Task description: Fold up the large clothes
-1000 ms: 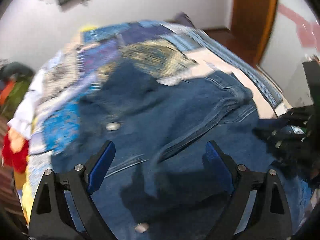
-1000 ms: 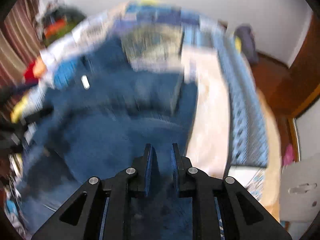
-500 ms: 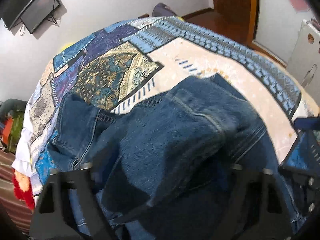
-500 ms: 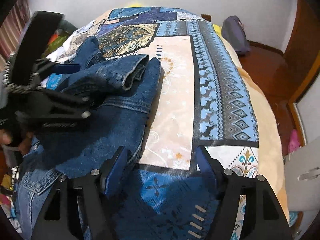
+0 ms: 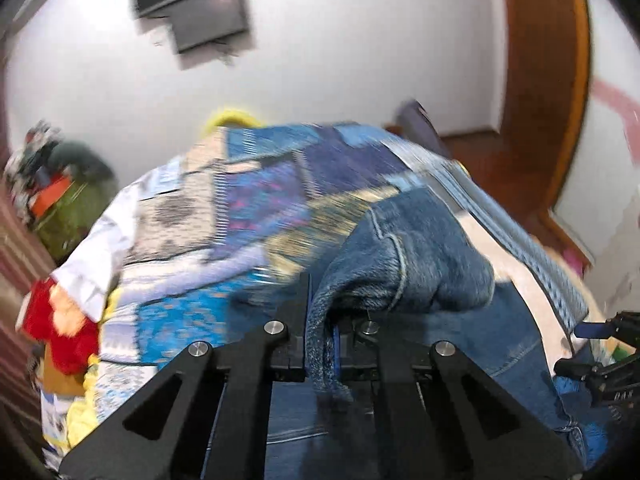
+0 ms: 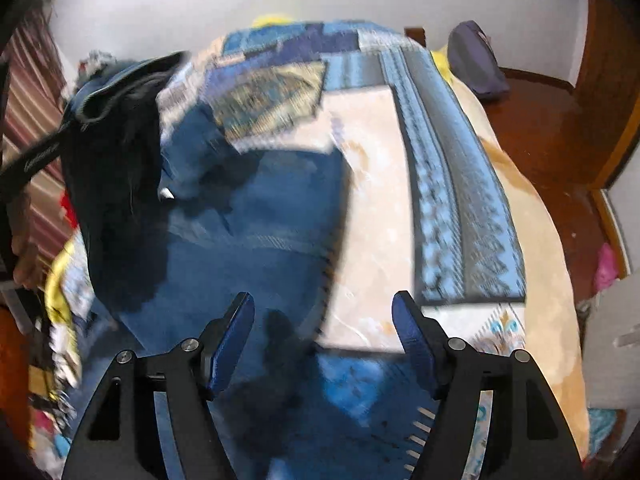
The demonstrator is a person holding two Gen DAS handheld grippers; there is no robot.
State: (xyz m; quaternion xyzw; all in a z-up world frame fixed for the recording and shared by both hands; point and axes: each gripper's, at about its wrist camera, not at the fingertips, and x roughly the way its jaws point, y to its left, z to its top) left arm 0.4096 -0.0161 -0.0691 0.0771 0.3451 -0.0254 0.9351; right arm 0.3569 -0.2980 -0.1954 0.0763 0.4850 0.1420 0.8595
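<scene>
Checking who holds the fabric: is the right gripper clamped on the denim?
No, the right gripper stands open with nothing between its pads, above the denim garment.

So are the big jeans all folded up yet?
Not yet. The left gripper is shut on a bunch of the jeans, lifting it off the patterned bedspread. The right gripper is open and holds nothing. Most of the denim lies rumpled and spread out, so the neat folding is left.

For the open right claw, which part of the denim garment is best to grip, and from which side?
Probably the garment's right-hand edge, lying flat on the bedspread. Bring the right claw down from above, one pad on each side of that edge, since the left claw already pinches a raised fold.
</scene>
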